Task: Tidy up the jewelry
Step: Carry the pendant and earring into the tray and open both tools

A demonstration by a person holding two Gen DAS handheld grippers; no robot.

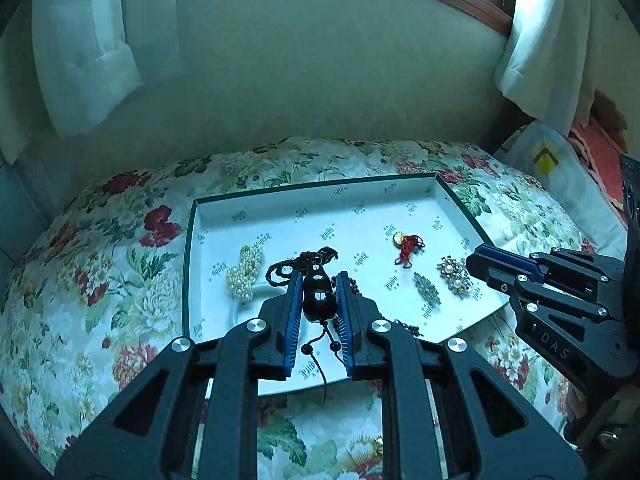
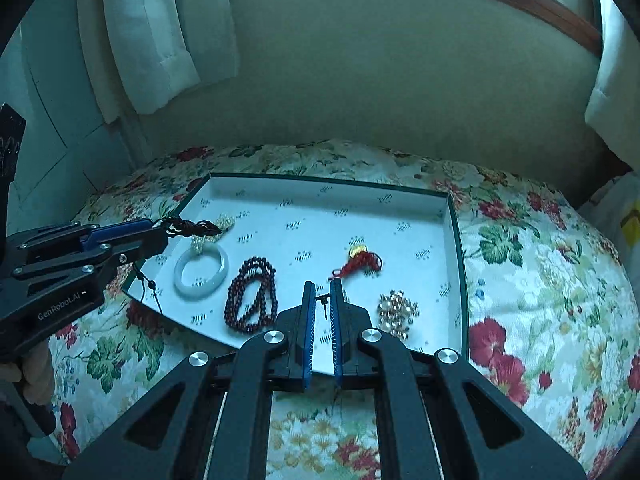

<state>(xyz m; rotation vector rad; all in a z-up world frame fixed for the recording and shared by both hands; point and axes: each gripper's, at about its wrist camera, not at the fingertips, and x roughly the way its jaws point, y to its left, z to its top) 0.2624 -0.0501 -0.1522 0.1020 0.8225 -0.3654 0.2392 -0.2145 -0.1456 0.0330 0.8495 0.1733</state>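
Bedroom: floral bedspread (image 1: pixel 120 264), curtains (image 1: pixel 84 40).

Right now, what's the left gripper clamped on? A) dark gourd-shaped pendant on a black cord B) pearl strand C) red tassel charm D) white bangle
A: in the left wrist view the left gripper has its blue pads pressed against the dark gourd-shaped pendant, its black cord trailing down; the white bangle, pearl strand and red tassel charm lie in the tray.

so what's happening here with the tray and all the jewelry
A person holding two grippers is sorting jewelry in a white tray on a floral bedspread. The left gripper is shut on a black pendant with a dark cord, held over the tray. The right gripper pinches a small brooch. A jade bangle, dark bead necklace and red tassel charm lie in the tray.
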